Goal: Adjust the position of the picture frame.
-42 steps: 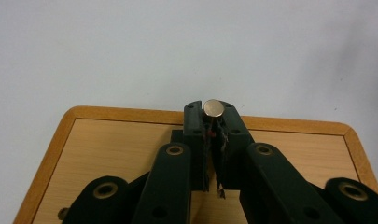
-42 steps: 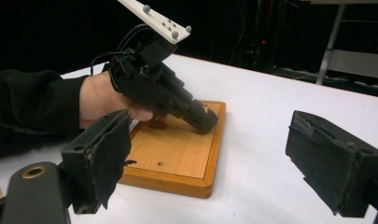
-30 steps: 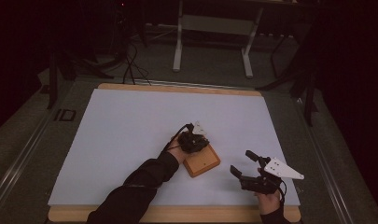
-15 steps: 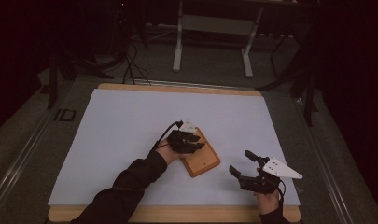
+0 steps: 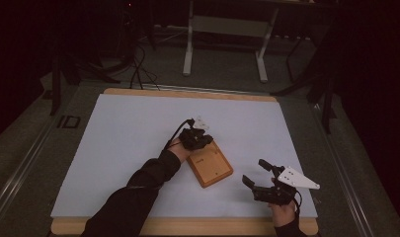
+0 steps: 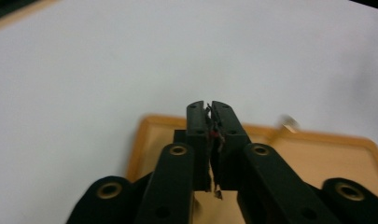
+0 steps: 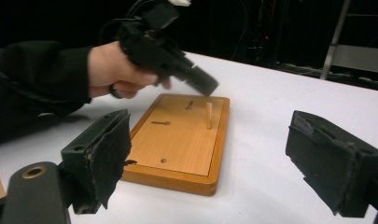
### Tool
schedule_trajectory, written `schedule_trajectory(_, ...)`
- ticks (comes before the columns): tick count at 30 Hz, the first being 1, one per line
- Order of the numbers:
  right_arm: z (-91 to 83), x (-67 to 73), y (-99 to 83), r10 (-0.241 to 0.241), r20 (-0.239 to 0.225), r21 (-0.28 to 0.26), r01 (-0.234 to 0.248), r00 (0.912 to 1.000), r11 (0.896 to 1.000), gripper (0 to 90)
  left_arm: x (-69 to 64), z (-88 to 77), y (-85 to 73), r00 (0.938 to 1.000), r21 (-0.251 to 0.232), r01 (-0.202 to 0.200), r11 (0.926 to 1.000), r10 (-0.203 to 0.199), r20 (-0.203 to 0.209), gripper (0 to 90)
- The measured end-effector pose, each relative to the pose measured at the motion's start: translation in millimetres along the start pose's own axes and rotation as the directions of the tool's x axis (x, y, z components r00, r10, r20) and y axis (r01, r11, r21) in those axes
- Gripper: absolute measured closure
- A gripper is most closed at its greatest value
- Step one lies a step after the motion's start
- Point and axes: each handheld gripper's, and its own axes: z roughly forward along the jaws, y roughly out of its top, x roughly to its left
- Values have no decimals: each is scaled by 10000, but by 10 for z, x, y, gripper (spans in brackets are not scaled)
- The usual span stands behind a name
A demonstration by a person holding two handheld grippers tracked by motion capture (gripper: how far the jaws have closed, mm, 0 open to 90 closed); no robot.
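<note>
Fingers of left gripper (image 5: 200, 139) pressed together over wooden board (image 5: 211, 167); right gripper (image 5: 259, 179), at 4 o'clock, spread wide. Upright peg (image 7: 208, 115) prob. light, stiff, thin — pinch mid-shaft.

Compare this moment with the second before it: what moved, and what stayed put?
The left gripper shifted a little over the far end of the wooden board, jaws shut. The board and the open right gripper near the table's front edge stayed put.

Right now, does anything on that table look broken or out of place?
Only wear: the black pads of the right claw look frayed and torn at the edges. The wooden board lies flat, with one peg standing upright.
</note>
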Motion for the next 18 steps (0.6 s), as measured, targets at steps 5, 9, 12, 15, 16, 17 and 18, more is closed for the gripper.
schedule_trajectory(5,-9,-1,-7,6,-11,9,-6,10000,10000,138,101,166,114,9998,167,-63,9998,66,-167,897)
schedule_trajectory(9,-13,-15,-13,83,2,-17,-83,10000,10000,138,164,296,172,9996,493,-255,9985,262,-132,899)
schedule_trajectory(12,-16,-17,-14,99,-17,-19,-99,9999,9999,138,184,366,182,9994,722,-293,9970,306,-169,900)
schedule_trajectory(15,-24,-21,-12,111,-61,-70,-112,9999,9999,138,211,460,160,9989,1178,-421,9921,442,-159,900)
schedule_trajectory(16,-25,-21,-12,111,-63,-72,-112,9999,9999,138,219,474,152,9987,1301,-454,9905,481,-176,899)
schedule_trajectory(17,-27,-21,-11,108,-61,-72,-109,9999,9999,138,226,476,151,9989,1314,-426,9904,445,-116,900)
schedule_trajectory(18,-29,-23,-11,118,-66,-80,-118,9999,9999,138,226,476,151,9989,1314,-426,9904,445,-116,900)
